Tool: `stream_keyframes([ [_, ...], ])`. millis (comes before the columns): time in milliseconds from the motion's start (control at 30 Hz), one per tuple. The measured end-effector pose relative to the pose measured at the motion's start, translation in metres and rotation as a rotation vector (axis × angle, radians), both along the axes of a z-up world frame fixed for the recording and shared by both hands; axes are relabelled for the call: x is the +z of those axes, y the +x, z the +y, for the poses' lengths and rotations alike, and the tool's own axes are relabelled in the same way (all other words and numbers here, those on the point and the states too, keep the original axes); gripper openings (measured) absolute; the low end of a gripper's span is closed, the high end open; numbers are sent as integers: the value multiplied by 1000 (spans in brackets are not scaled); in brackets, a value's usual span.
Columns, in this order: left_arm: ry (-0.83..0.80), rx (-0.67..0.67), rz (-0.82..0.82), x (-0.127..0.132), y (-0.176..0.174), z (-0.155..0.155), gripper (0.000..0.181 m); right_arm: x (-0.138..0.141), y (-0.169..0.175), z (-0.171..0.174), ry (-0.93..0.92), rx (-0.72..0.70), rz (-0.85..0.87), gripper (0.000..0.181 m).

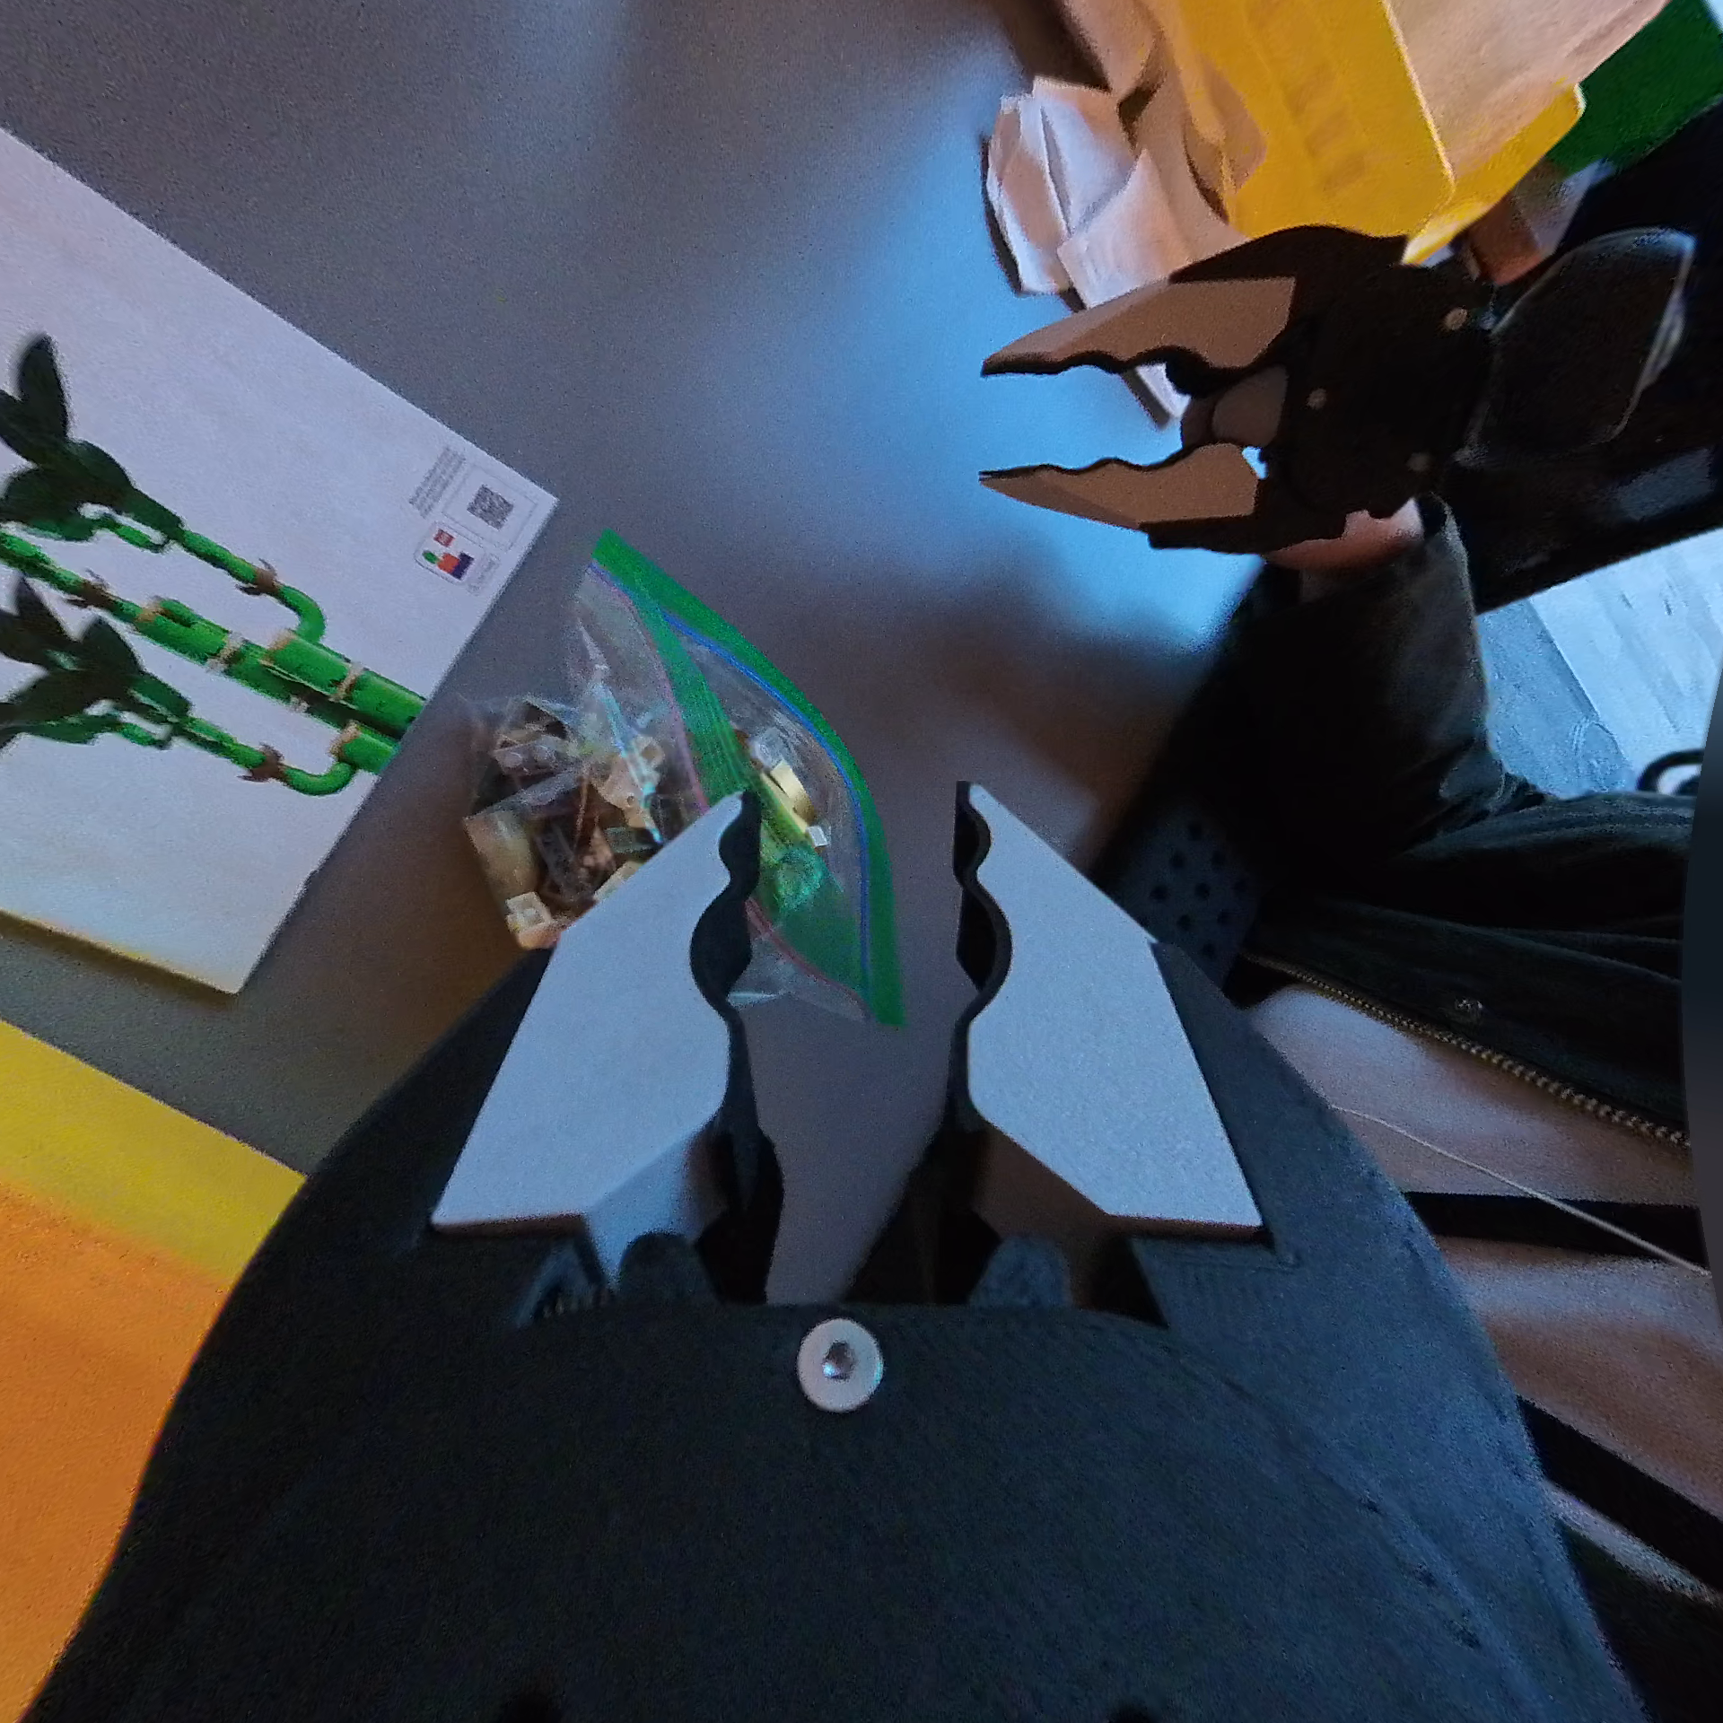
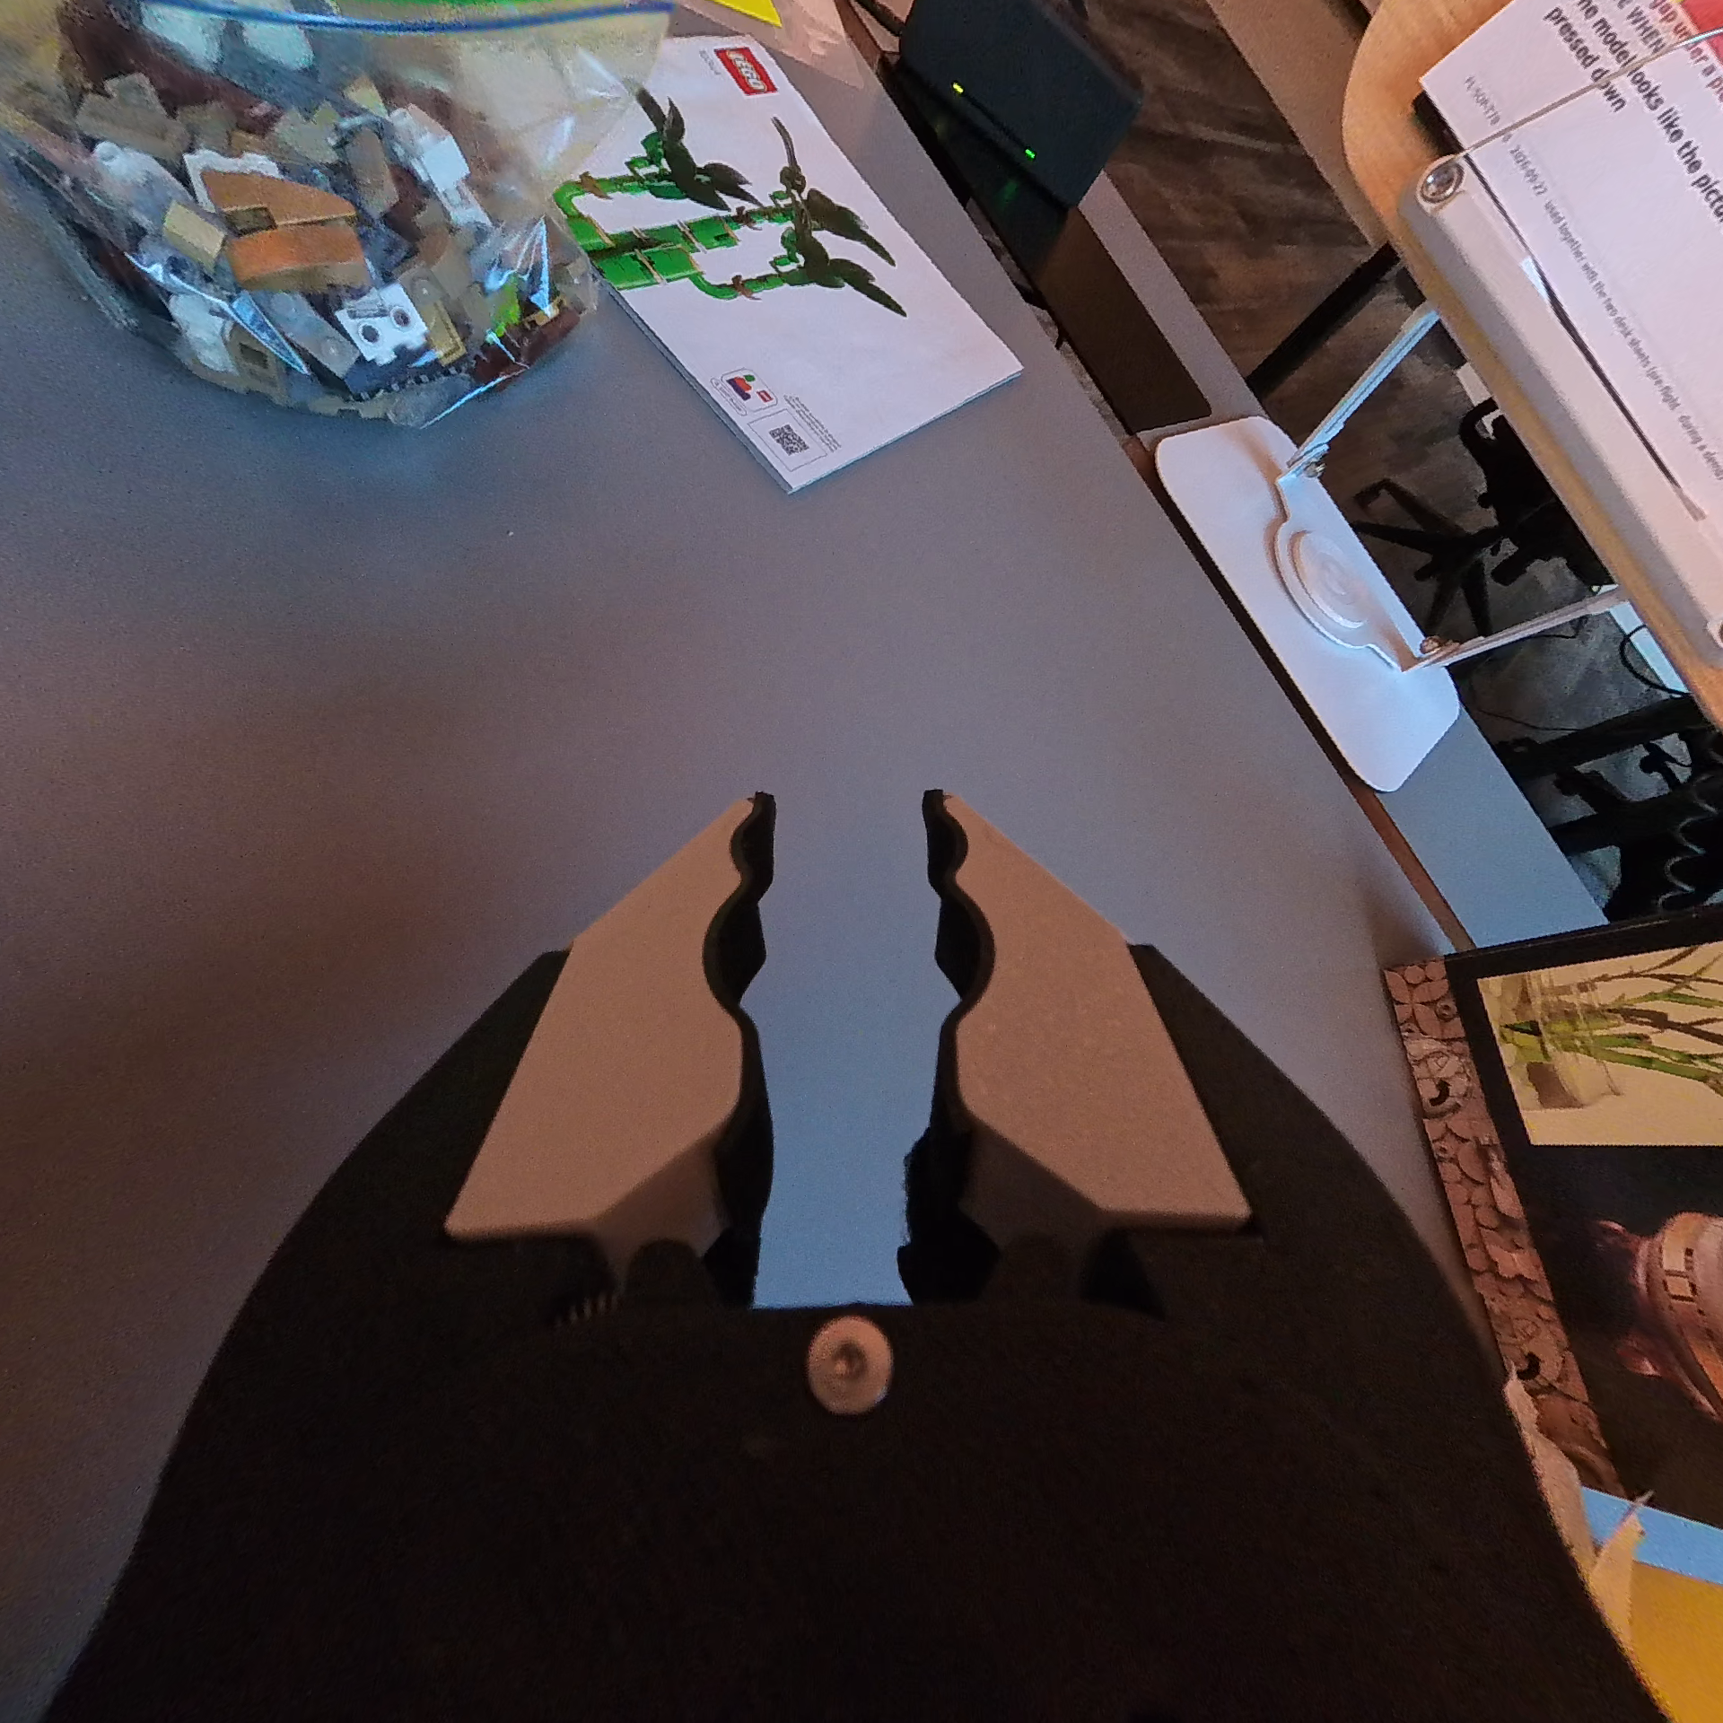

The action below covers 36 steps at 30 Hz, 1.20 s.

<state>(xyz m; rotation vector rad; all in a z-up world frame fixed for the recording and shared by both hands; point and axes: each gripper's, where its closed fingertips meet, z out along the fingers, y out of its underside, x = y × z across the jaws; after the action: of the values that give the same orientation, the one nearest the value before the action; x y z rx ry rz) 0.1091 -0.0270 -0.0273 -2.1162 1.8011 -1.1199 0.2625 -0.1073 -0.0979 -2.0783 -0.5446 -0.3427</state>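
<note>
A grey table bears one bag of bricks and one booklet; both grippers, left gripper and right gripper, hover parted, empty.

Bare table ahead; bag and booklet beyond.

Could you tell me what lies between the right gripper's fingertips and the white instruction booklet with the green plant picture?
Only bare grey tabletop lies between the right gripper and the white booklet, as the right wrist view shows; the clear zip bag of small bricks sits off to the left.
</note>
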Motion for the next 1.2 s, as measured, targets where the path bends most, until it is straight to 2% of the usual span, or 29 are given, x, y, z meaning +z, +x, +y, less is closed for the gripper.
stream_keyframes([
  [100,112,78,-148,36,-23,29,37,2,2,-1,7,-7,-4,32],
  [200,252,259,-306,70,-68,80,52,5,3,-1,27,-9,3,32],
  [267,294,367,-372,75,-103,111,59,7,3,0,35,-11,5,32],
  [333,243,396,-380,59,-132,126,61,7,2,0,37,-9,6,32],
  [367,167,373,-353,46,-143,126,59,7,2,1,35,-9,8,32],
  [433,-27,329,-211,18,-162,122,20,4,2,1,27,-13,10,32],
  [500,-107,342,-53,-13,-178,128,31,3,3,1,23,-16,14,32],
  [633,28,351,272,-72,-209,146,41,2,5,1,22,-28,22,32],
  [700,103,362,419,-92,-224,152,38,1,7,1,20,-33,25,32],
  [900,184,439,641,-116,-246,162,35,-2,6,0,3,-29,15,32],
  [1100,235,498,760,-124,-257,166,34,-3,5,-1,-8,-23,2,32],
  [1200,189,533,778,-131,-258,160,38,-4,4,-1,-13,-17,-2,32],
])
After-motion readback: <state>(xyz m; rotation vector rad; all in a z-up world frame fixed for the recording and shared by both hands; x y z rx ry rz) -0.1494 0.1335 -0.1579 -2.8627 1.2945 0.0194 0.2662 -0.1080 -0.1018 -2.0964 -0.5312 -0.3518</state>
